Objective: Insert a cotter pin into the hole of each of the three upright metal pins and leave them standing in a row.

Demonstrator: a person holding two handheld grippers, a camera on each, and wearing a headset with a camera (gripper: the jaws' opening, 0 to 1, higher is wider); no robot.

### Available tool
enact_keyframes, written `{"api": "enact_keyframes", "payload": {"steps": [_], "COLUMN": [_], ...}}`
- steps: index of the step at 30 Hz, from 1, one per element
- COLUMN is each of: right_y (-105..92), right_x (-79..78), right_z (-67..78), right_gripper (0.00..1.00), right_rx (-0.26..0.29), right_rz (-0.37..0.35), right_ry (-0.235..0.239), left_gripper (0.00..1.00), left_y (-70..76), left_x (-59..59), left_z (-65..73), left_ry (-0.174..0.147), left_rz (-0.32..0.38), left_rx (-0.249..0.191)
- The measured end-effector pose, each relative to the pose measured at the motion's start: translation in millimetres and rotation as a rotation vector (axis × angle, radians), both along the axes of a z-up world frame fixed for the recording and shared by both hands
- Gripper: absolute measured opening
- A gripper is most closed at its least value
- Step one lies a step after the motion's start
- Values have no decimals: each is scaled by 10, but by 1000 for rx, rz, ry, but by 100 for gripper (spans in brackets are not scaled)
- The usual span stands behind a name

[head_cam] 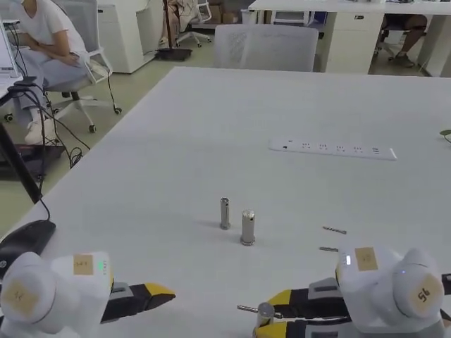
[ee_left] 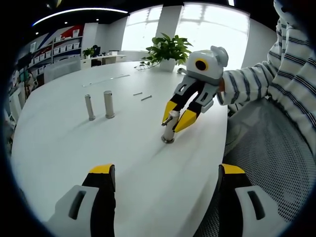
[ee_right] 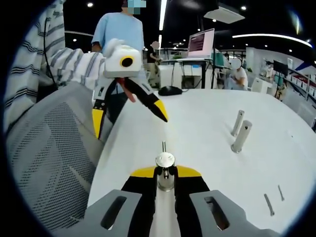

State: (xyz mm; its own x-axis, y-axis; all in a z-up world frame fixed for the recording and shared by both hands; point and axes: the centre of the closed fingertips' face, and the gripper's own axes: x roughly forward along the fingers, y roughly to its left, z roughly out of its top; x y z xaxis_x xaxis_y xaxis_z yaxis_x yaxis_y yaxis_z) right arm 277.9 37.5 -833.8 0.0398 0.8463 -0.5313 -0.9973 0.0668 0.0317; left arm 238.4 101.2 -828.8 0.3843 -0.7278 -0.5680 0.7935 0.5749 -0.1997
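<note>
Metal pin (ee_right: pixel 165 178), the one of three that stands nearest the person's edge of the white table (head_cam: pixel 211 127), is upright on its base and pinched near the top between the pressed-in jaws of the right gripper (ee_right: pixel 165 173). A thin cotter pin (head_cam: pixel 246 308) projects sideways from its head and appears to be seated through the hole. Beyond the clamped pin, toward the table centre, two more upright pins stand close together but apart: a slim pin (head_cam: pixel 225 213) and a thicker pin (head_cam: pixel 247 227), neither showing a cotter pin. Two loose cotter pins (head_cam: pixel 334 229) (head_cam: pixel 328 248) lie flat to the right of the clamped pin. The left gripper (head_cam: pixel 158 292) hangs to the left of the clamped pin with its jaws spread wide and holding nothing. Farther beyond the clamped pin lies a white power strip (head_cam: pixel 331 149). Judged step: the first of three insertions looks done. The next move calls for releasing this pin without tipping it, then fetching a loose cotter pin and steadying a bare pin.
</note>
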Motion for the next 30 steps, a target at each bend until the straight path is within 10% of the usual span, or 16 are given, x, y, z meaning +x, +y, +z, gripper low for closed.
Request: {"api": "enact_keyframes", "payload": {"steps": [30], "right_y": [130], "right_x": [178], "right_z": [80], "right_gripper": [11], "right_rx": [12], "right_rz": [11], "right_ry": [-28], "left_gripper": [86], "left_y": [43], "left_x": [43], "left_z": [-2], "left_ry": [6], "left_rz": [22], "left_rx": [-15]}}
